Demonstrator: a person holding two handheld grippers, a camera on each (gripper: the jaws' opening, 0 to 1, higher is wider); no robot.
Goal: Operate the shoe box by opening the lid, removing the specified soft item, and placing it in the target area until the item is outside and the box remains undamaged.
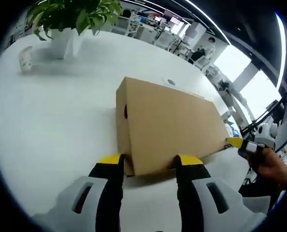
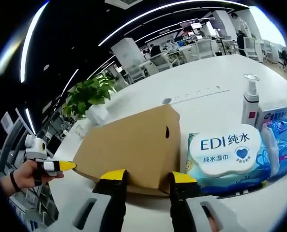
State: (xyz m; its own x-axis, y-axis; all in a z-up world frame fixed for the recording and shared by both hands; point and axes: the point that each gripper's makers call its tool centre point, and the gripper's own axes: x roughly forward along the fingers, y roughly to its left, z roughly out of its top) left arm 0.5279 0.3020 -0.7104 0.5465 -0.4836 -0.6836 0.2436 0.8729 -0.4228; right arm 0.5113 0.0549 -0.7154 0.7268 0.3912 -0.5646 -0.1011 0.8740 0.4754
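1. Cardboard shoe box [image 1: 167, 128] sits lid-down-and-shut on the white table [image 1: 51, 125], roughly mid-table, hole in its end wall facing the left gripper view.
2. Left gripper [image 1: 148, 162] is right at the box's near corner; fingers apart, one yellow tip each side of that corner, jaws not closed on it. Touching or just shy? Can't tell.
3. Right gripper [image 2: 148, 178] at the opposite end of the box [image 2: 131, 147]; fingers apart too, tips straddling the bottom edge of the end wall w/ the hole.
4. In the right gripper view, a hand [image 2: 24, 178] holds the other gripper at the box's far-left corner, yellow tip at the edge.
5. Beside the box: a blue-white wet wipes pack [image 2: 228, 157], touching or nearly so. Behind it a pump bottle [image 2: 250, 104], then another blue pack [image 2: 283, 145].
6. Potted plant [image 1: 68, 24] and a small cup [image 1: 25, 59] stand at the table's far side, well apart from the box.
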